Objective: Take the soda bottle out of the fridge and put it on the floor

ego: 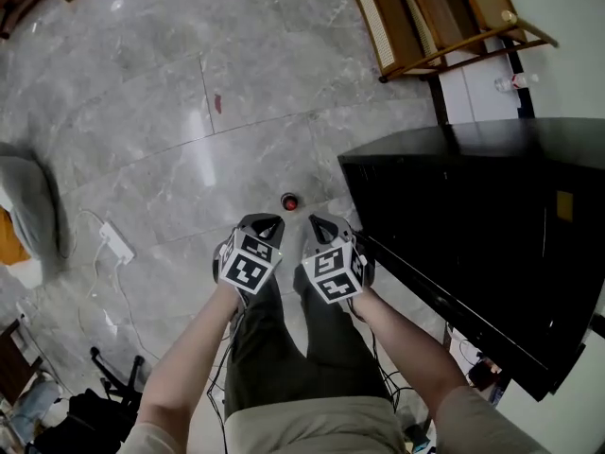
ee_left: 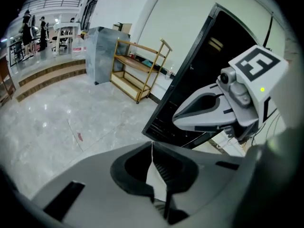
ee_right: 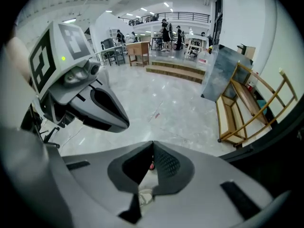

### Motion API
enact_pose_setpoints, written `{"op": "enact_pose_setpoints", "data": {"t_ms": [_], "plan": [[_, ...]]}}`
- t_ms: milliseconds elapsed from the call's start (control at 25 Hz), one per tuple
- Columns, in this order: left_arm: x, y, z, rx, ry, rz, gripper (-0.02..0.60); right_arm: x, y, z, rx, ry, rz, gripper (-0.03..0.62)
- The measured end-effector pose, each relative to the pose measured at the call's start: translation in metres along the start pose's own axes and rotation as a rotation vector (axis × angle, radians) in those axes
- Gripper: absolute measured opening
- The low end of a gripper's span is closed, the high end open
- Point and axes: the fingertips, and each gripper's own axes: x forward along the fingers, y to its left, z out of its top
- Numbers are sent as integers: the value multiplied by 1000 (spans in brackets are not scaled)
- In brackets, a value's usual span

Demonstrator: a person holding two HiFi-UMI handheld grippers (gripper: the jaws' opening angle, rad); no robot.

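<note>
The soda bottle (ego: pixel 289 201) stands upright on the grey marble floor, seen from above as a dark body with a red cap. Both grippers hang well above it, just on the near side, side by side. My left gripper (ego: pixel 267 223) (ee_left: pixel 152 144) is shut, tips touching, with nothing between them. My right gripper (ego: pixel 323 225) (ee_right: pixel 153 144) is also shut and empty; a bit of the red cap (ee_right: pixel 151 166) shows through the gap behind its tips. The black fridge (ego: pixel 492 225) (ee_left: pixel 190 94) stands to the right.
A wooden rack (ego: pixel 435 17) (ee_right: pixel 247 103) stands by the wall beyond the fridge. A white power strip (ego: pixel 115 244) and its cable lie on the floor at left, near a grey cushion (ego: pixel 28 206). Dark gear (ego: pixel 95 405) sits at lower left. People stand far off (ee_right: pixel 168 32).
</note>
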Motion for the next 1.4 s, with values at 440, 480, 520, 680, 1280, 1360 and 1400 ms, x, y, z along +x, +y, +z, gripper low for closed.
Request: {"op": "enact_pose_setpoints", "data": {"t_ms": [440,480,520,680,1280,1360,1400], "plan": [[-106,-17,88,54,-140,72,8,-121,-2,99,100,-180,-19,-3],[-116,-19,96,59,-159,75,8,-133,-2,107,103,-196,-23,-3],[-128,-23,104,59,-177,78,8,-145,-1,114,107,-212,-26,-4],[-174,-35,132,27,-241,97,8,-191,1,142,111,-278,-39,-3],[-360,-58,245,156,-580,257,8,-347,-16,263,144,-555,-85,-3],[-379,-63,256,210,-601,280,8,-371,-17,280,170,-601,-73,-3],[-388,-65,260,227,-611,281,8,-384,-17,287,170,-624,-78,-3]]}}
